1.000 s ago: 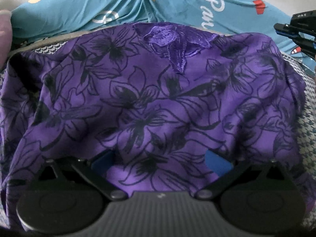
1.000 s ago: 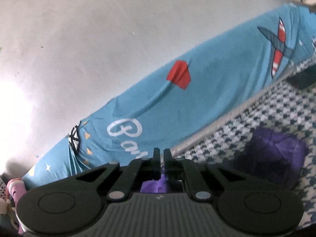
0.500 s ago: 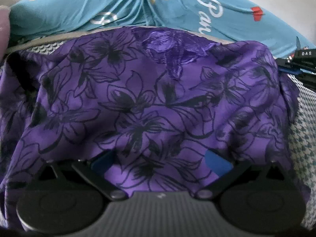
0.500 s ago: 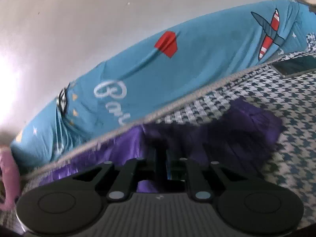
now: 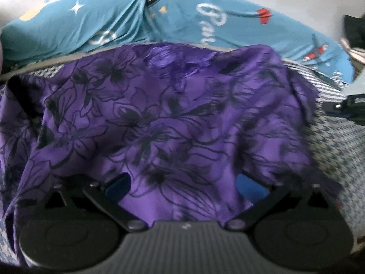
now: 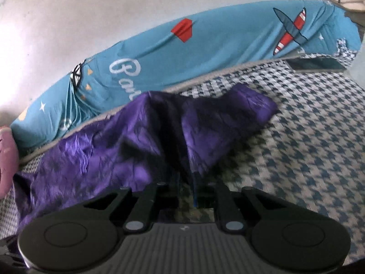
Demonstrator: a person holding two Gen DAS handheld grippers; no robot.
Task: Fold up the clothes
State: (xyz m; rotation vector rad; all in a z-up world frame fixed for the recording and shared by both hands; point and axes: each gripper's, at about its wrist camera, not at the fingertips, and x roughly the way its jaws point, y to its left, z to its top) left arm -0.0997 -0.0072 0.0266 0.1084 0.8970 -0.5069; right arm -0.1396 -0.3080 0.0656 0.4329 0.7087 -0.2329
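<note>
Lying spread over one houndstooth-patterned blue-and-white woven mat (image 6: 314, 150): one purple garment with black flower print (image 5: 164, 123), draped from 9 o'clock to 2 o'clock in the left wrist view, covering the space between the two fingers of the left gripper (image 5: 182, 182). Fingers set wide apart there, two blue pads (image 5: 251, 188) showing at 7 and 5 o'clock under the cloth edge; whether any fabric was actually pinched could not be told. Seen from the right wrist camera, the same garment bunched from 9 o'clock toward 1 o'clock, one corner reaching out at 1 o'clock onto the mat. Right gripper (image 6: 186, 182) with its two fingers drawn close together, a dark fold of the purple cloth caught between them at centre. Also glimpsed at 3 o'clock of the left view, beside the garment's edge. Behind the mat, at 12 o'clock: one teal printed bedsheet with white lettering, one red paper plane and one red-striped aeroplane (image 6: 205, 52). One dark flat phone-like slab (image 6: 317, 65) at 2 o'clock on the mat. One pink soft object (image 6: 5, 159) at 9 o'clock, touching the garment's end.
</note>
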